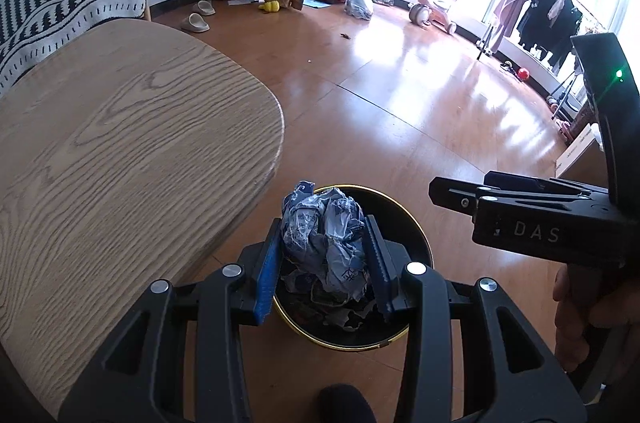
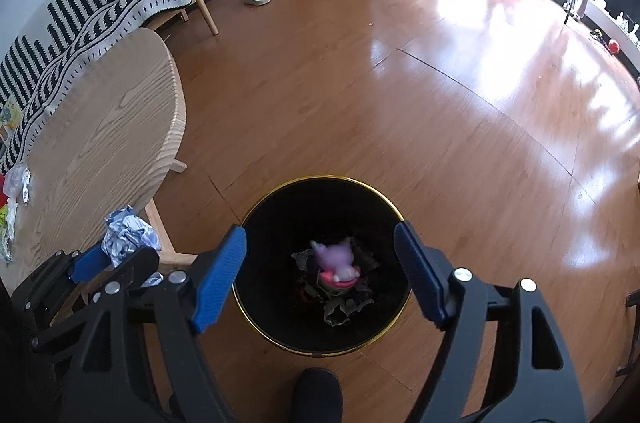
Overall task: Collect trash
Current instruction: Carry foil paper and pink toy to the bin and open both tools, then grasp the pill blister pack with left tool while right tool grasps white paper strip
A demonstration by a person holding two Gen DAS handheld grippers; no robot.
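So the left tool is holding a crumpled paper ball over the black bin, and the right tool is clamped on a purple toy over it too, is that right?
Not quite. The right tool is open and holds nothing; the right wrist view shows the blurred purple toy inside the black bin. The left tool does hold the crumpled paper ball over it.

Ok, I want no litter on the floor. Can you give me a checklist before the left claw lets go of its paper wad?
1. Left claw grips the crumpled paper: ok.
2. Paper sits over the black bin opening: ok.
3. Right claw is open and empty: ok.
4. Purple toy is inside the bin: ok, though blurred.
5. Room left in the bin: ok.
6. Wrappers remain on the table: not ok.
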